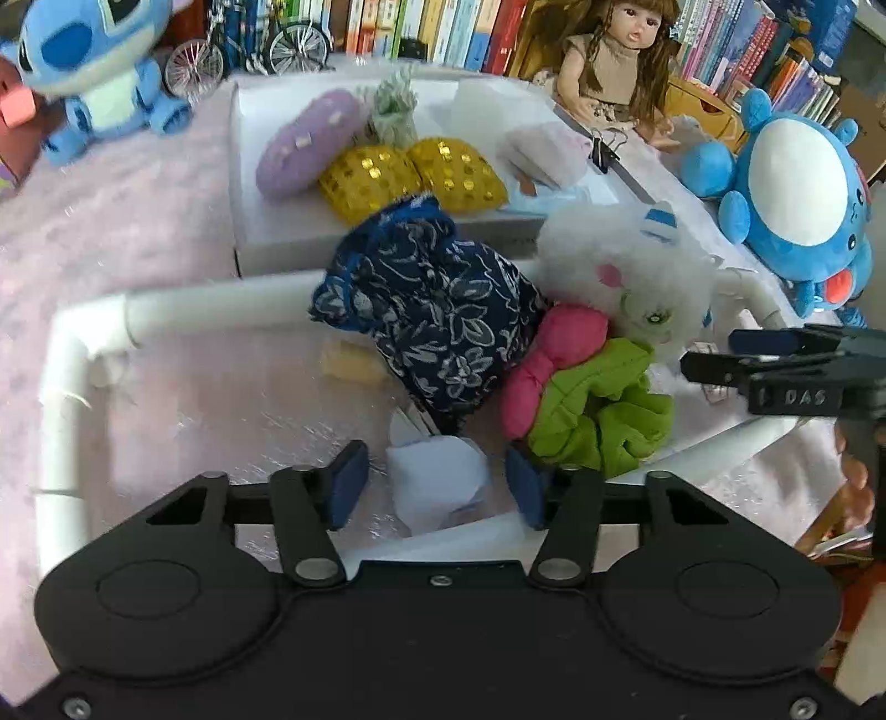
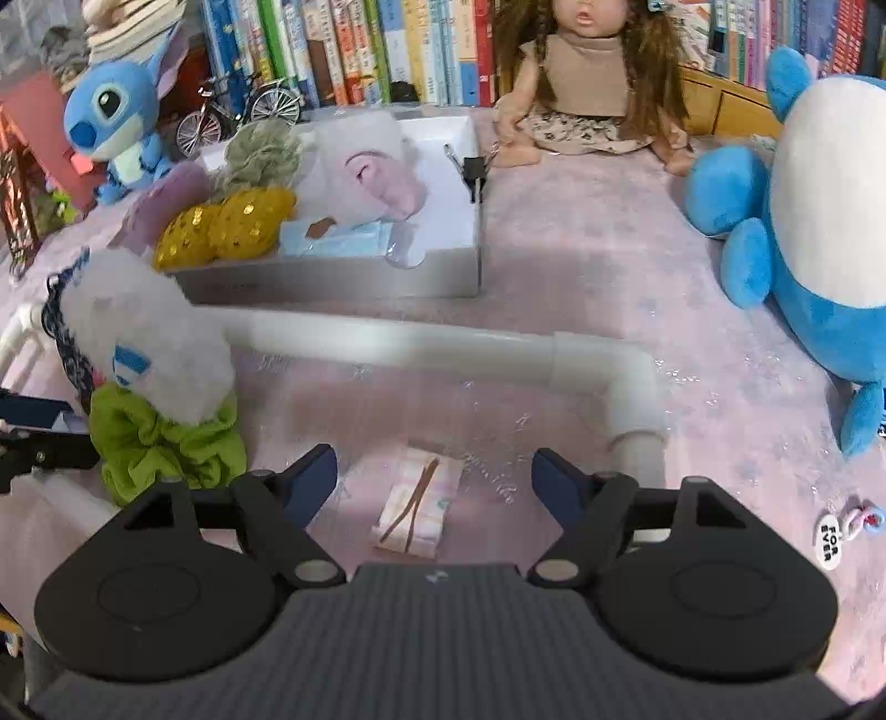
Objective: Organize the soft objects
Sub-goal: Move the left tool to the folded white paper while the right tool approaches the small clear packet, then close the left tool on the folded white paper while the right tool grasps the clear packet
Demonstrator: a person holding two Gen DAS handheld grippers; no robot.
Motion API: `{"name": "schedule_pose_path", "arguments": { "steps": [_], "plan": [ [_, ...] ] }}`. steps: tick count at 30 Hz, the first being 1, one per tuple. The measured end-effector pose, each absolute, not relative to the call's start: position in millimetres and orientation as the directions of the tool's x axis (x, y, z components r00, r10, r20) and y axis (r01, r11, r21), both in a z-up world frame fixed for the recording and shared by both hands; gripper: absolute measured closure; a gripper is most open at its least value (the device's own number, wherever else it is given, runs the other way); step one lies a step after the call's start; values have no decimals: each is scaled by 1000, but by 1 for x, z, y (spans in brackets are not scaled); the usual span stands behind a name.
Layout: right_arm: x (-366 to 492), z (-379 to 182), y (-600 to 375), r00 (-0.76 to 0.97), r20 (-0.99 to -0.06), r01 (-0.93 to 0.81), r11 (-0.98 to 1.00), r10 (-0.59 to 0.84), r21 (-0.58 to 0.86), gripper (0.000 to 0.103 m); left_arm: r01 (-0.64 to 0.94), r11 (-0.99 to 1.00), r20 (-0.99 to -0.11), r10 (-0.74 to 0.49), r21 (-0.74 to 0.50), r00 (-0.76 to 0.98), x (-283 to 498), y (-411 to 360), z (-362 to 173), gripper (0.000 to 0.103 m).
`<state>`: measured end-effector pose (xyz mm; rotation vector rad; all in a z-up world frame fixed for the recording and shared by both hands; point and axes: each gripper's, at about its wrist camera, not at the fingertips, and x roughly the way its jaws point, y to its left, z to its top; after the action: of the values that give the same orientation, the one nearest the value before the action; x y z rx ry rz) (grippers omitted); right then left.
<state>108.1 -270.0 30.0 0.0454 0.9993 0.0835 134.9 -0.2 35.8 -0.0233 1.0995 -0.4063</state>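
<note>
Bench (image 2: 581, 232) draped in glossy pink cloth, bookshelf (image 2: 387, 50) behind, white pipe frame (image 2: 421, 338), fluffy white plush (image 1: 626, 266), crinkled green scrunchie (image 1: 603, 410), both grippers' jaws apart, left gripper (image 1: 437, 487), right gripper (image 2: 434, 482).

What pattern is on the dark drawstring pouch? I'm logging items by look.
The soft fabric drawstring pouch is navy with a white floral-and-leaf print, clearest in the left wrist view.

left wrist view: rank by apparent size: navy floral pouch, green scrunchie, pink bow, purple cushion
Largest to smallest, as seen:
1. navy floral pouch
2. green scrunchie
3. purple cushion and pink bow: look about alike, so unranked. The cushion sits farther back in the white box, so it is likely bigger than it looks.
</note>
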Motion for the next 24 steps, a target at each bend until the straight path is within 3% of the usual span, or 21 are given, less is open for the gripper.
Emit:
{"name": "schedule_pose_path", "arguments": {
  "steps": [2,7,9,24],
  "plan": [
    [107,27,-267,531,-843,-65,996,91,67,21,303,928,-861,-329,-218,387,136,-1,34,65],
    [104,26,-256,528,-845,-107,994,83,30,65,306,928,-852,-331,-215,405,133,-2,36,67],
    [104,29,-257,523,-846,-99,993,102,58,73,307,927,-849,-334,-217,409,132,0,38,67],
    [93,57,-256,574,-801,-126,984,173,122,74,295,929,-815,-343,-222,467,124,17,62,68]
  ]
}}
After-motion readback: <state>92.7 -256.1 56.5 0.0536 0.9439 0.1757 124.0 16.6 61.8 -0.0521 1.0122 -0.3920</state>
